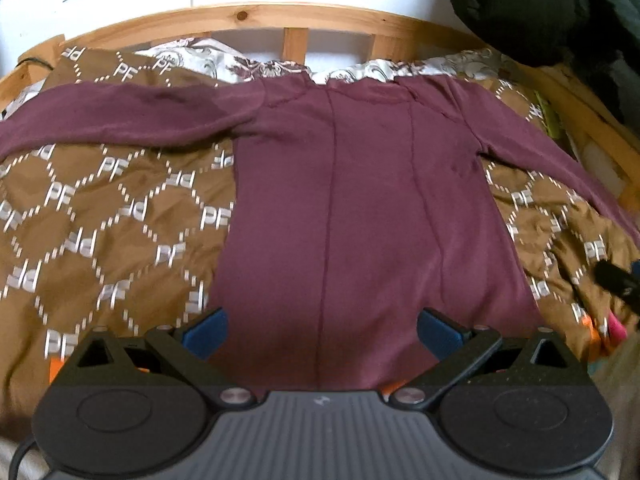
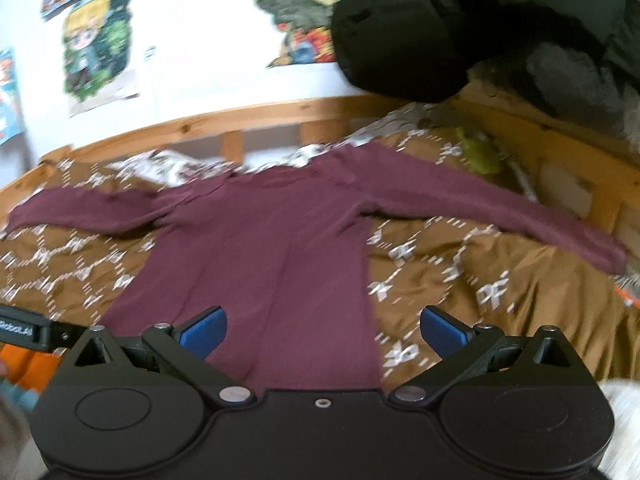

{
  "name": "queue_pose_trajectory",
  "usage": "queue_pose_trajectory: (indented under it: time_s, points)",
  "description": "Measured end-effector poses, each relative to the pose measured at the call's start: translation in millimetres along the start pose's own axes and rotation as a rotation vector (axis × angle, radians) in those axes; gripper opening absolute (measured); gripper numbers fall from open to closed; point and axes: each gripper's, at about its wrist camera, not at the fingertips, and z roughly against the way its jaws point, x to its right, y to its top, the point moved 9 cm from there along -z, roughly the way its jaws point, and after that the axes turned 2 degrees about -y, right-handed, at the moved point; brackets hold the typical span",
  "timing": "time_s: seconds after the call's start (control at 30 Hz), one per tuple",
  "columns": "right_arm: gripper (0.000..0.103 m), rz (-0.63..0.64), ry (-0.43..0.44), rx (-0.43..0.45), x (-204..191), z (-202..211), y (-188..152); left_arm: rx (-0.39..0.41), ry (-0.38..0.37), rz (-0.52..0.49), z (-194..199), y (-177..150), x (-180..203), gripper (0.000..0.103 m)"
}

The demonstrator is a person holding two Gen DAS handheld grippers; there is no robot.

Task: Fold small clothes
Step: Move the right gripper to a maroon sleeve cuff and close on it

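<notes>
Tongs first: we are holding the left tongs [image 1: 322, 334] and right tongs [image 2: 324, 332] spread wide, gripping nothing, over the hem of the maroon long-sleeved top [image 1: 360, 208]. It is lying flat, sleeves outstretched, on the brown patterned bedspread [image 1: 104, 216], wooden bed frame [image 1: 248, 14] standing beyond.

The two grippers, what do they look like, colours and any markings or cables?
Both are black plastic with round hubs and two blue-padded fingers. The left gripper has a grey ribbed centre plate and a black cable at its lower left. The right gripper has a plain black centre with a small screw.
</notes>
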Motion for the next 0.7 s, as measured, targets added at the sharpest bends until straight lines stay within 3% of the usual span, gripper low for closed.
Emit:
queue_pose_trajectory:
  time_s: [0.27, 0.57, 0.7]
  points:
    - [0.103, -0.292, -0.148, 0.041, 91, -42, 42, 0.087, -0.009, -0.052, -35, 55, 2, 0.102]
    - [0.103, -0.547, -0.353, 0.082, 189, -96, 55, 0.020, -0.030, 0.036, -76, 35, -25, 0.102]
    - [0.103, -0.685, -0.508, 0.019, 228, -126, 46, 0.036, -0.014, 0.061, -79, 40, -38, 0.102]
